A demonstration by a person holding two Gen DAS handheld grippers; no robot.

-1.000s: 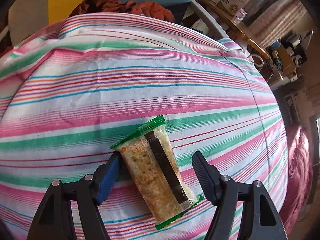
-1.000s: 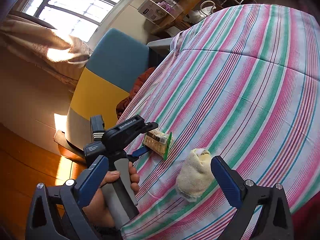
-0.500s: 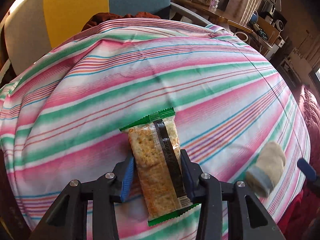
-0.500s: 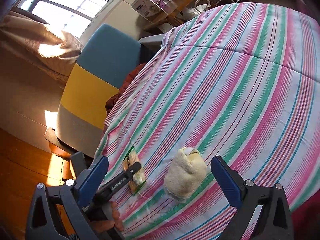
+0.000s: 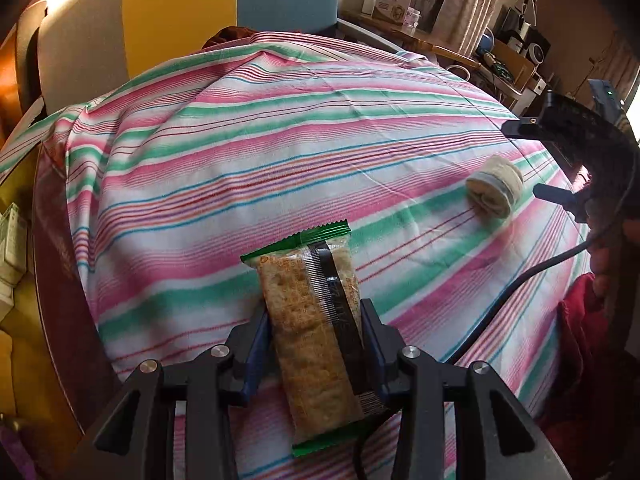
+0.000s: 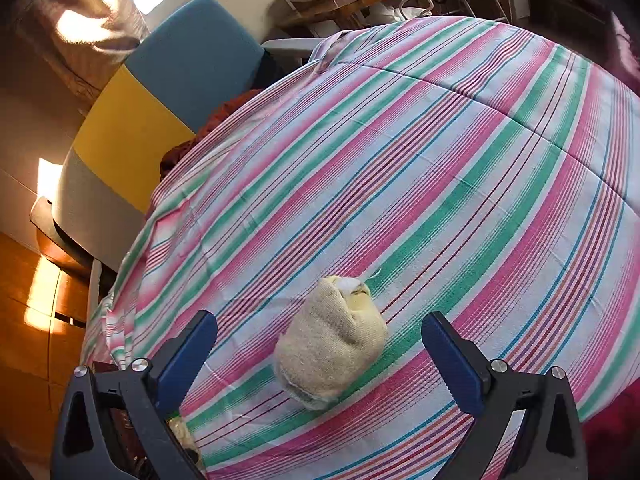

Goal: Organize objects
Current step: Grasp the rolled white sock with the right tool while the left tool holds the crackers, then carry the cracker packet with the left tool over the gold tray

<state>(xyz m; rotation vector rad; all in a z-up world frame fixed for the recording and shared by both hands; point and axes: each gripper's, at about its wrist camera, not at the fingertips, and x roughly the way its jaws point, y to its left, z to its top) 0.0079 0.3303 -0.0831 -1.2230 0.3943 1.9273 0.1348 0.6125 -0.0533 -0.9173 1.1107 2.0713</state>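
Observation:
My left gripper is shut on a cracker packet with green ends and a black stripe, held above the striped bedsheet. A rolled cream sock lies on the sheet between the fingers of my open right gripper, untouched. The sock also shows in the left wrist view, at the right, with the right gripper just beyond it. A bit of the packet peeks out at the lower left of the right wrist view.
A blue, yellow and grey chair stands past the bed's far edge with a rust-red cloth on it. A wooden shelf with boxes and clutter lies beyond. A red blanket hangs at the right edge.
My left gripper closed on the cracker packet and lifted it back from the sheet. The right gripper stayed open around the sock, drawing slightly nearer.

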